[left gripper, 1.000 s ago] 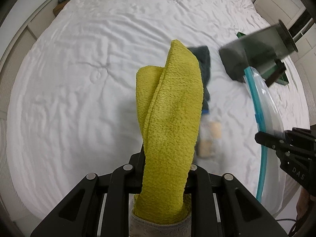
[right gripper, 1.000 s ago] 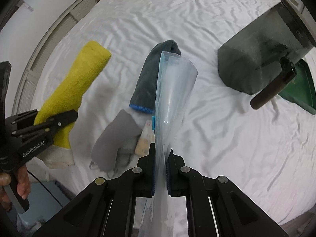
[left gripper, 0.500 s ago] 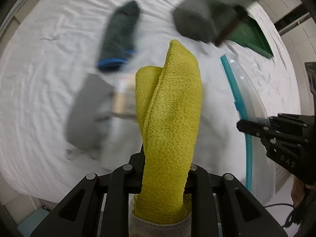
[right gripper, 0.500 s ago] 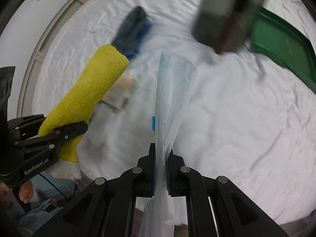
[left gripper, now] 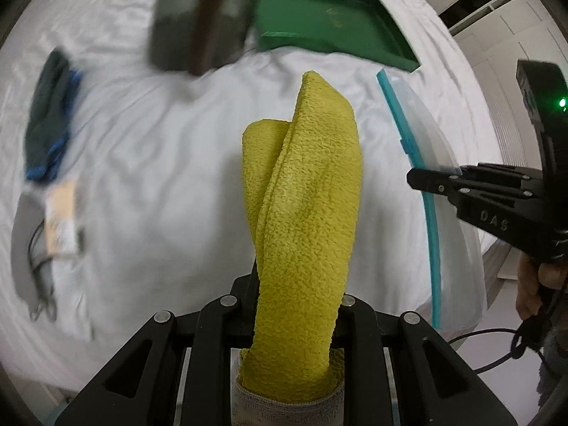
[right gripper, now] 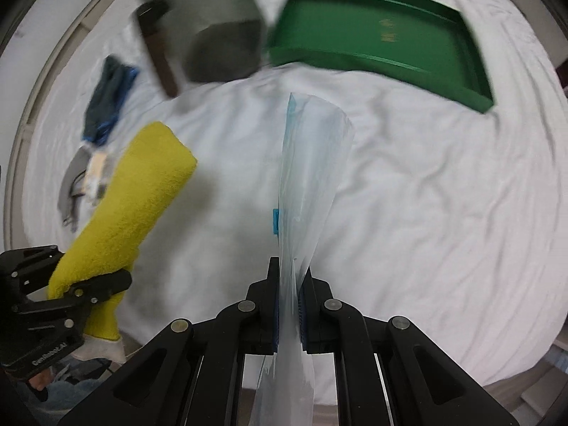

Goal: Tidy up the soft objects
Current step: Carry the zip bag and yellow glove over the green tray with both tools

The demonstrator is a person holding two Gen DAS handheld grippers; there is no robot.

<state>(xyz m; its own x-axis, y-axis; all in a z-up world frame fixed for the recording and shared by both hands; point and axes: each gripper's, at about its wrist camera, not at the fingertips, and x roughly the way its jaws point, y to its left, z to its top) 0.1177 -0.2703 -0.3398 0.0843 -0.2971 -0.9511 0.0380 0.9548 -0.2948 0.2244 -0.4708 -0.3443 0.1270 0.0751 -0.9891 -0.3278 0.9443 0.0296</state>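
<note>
My left gripper (left gripper: 298, 294) is shut on a fluffy yellow sock (left gripper: 305, 213) with a grey cuff, held above the white bed; from the right wrist view the same sock (right gripper: 138, 191) shows at the left in that gripper (right gripper: 103, 284). My right gripper (right gripper: 288, 305) is shut on a clear zip bag (right gripper: 309, 184) with a blue slider, which stands up from the jaws. In the left wrist view the bag (left gripper: 422, 163) with its teal seal hangs at the right, pinched by the right gripper (left gripper: 415, 177).
A green tray (right gripper: 390, 32) lies at the far right of the bed (right gripper: 426, 195). A dark grey bin (right gripper: 220, 49) with a brown handle stands beside it. A dark sock with blue trim (right gripper: 106, 96) and a grey sock with a tag (right gripper: 80, 181) lie at the left.
Both grippers swept sideways over the bed toward the green tray, keeping their loads. The loose socks slid to the left of view and the tray came fully into sight.
</note>
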